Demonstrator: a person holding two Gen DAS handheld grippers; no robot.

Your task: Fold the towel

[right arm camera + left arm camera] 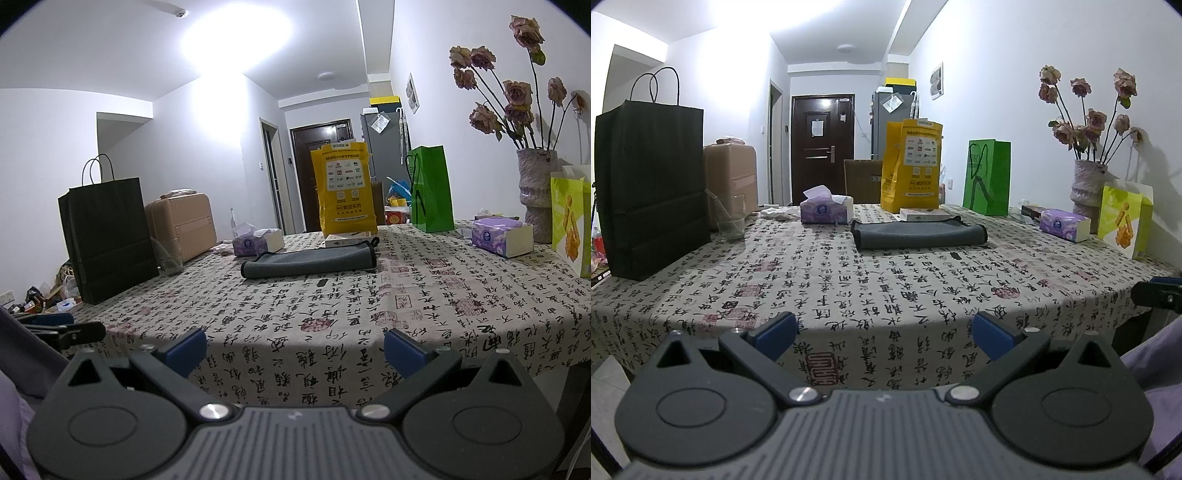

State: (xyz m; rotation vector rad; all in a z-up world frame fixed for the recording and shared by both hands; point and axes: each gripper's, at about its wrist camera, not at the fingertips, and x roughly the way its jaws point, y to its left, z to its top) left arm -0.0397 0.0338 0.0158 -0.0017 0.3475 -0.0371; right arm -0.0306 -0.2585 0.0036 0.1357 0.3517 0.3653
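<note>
Calligraphy-print worktop point(871, 280), far side: 1 grey towel point(918, 234), already doubled, lying flat before the yellow bag point(911, 166); our left gripper point(884, 328) and right gripper point(295, 345), jaws wide open and empty, hover well short; risk: reaching may topple the bag.

The right tool point(294, 349) hangs at the near edge of the surface point(369, 306), its blue-tipped jaws spread wide with nothing between them. Well beyond it the dark grey towel point(309, 261) lies folded flat on the patterned cloth. Just behind the towel stands a yellow bag point(344, 188); a green bag point(431, 189) is right of the towel, a black bag point(108, 236) far to its left
</note>
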